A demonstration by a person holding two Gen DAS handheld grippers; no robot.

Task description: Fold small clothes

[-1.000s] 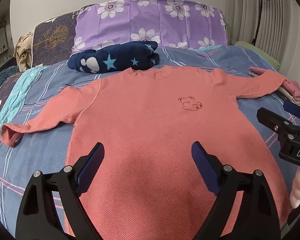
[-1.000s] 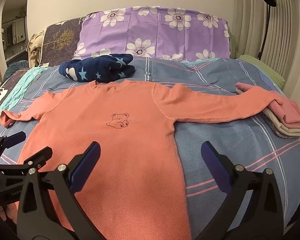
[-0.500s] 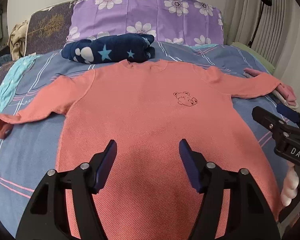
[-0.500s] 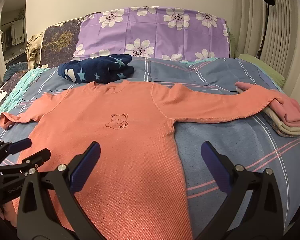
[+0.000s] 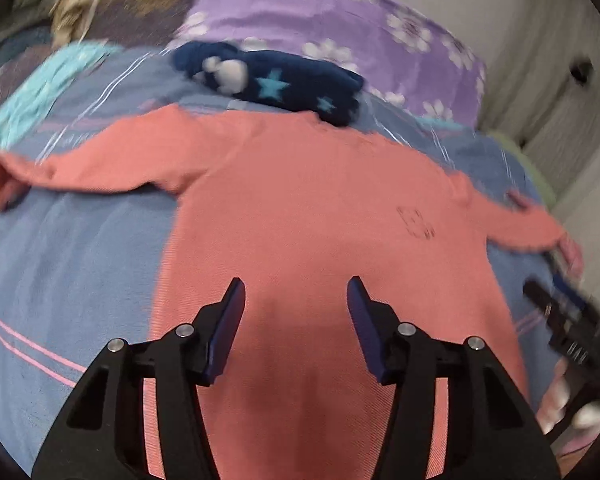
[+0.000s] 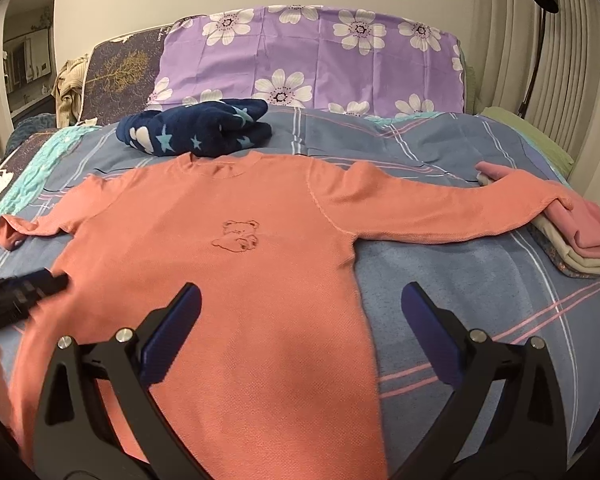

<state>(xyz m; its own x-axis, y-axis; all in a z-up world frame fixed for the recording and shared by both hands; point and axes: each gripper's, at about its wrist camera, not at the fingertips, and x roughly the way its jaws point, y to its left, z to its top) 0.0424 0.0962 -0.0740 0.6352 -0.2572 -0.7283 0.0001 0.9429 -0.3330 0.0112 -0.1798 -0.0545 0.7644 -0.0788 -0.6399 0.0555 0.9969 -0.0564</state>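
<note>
shirt [image 6: 236,280] flat on the bed [image 6: 480,312], front up, bear print showing, both sleeves stretched out sideways, collar just beside the folded navy star blanket [image 6: 196,130]

going left to right: left cuff [image 6: 10,236] lies alone near the bed's left side, well clear of anything. my left gripper [image 5: 296,300] hovers above the lower body panel, left wrist view smeared with motion. its jaws have just been closing and now stand about half spread, nothing between them, pads off the fabric as far as i can tell. right gripper [image 6: 300,312] sits over the shirt's right side seam, jaws spread wide, nothing held, one finger above the shirt and the other above bare sheet. far right, the right sleeve end rests on a small stack of folded clothes [image 6: 576,248]

step in hand, my read: picking grab points for the first fold, probably a sleeve or side folded in toward the middle

doing it well:
- pinch both layers at an edge or seam, not mid panel, or only the top layer lifts
- lift the right sleeve off the stack first so the stack isn't dragged along
- left side: take the hem corner or the cuff and keep the fold line parallel to the side seam
- keep the collar clear of the blanket
</note>
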